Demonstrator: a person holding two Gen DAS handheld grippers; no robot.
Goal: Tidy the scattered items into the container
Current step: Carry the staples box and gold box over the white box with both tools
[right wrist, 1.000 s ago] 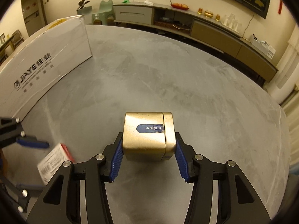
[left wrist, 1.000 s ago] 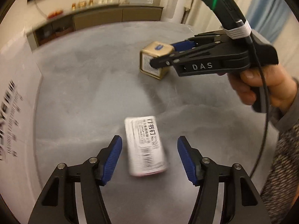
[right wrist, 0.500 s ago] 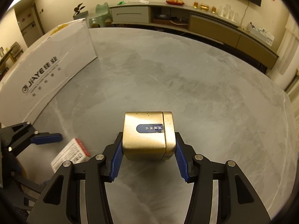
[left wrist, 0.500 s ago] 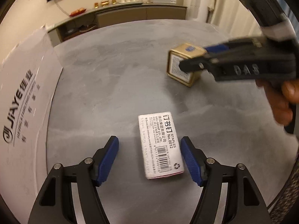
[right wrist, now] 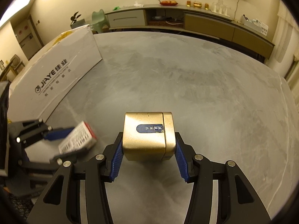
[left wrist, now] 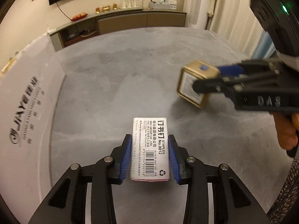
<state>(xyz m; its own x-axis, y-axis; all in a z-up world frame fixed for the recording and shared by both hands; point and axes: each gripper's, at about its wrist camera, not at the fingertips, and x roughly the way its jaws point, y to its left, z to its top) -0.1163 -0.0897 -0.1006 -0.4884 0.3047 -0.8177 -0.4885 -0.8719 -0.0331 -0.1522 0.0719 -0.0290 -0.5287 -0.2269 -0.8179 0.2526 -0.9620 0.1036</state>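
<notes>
A white staples box (left wrist: 150, 147) with a barcode sits between the blue pads of my left gripper (left wrist: 149, 157), which is shut on it just above the grey table. The same staples box (right wrist: 77, 142) shows blurred at the left of the right wrist view. My right gripper (right wrist: 148, 154) is shut on a gold tin (right wrist: 148, 136) with a blue label, held above the table. That gold tin (left wrist: 196, 85) appears at the right of the left wrist view. A large white cardboard box (left wrist: 26, 115), printed JiAYE, stands along the table's left side (right wrist: 56, 76).
The grey round table (right wrist: 186, 78) stretches ahead of both grippers. A person's hand (left wrist: 286, 130) holds the right gripper's handle. A long sideboard (right wrist: 196, 24) with small items runs along the far wall.
My left gripper went from open around the staples box to shut on it. The right gripper, still holding the gold tin, has swung towards the cardboard box.
</notes>
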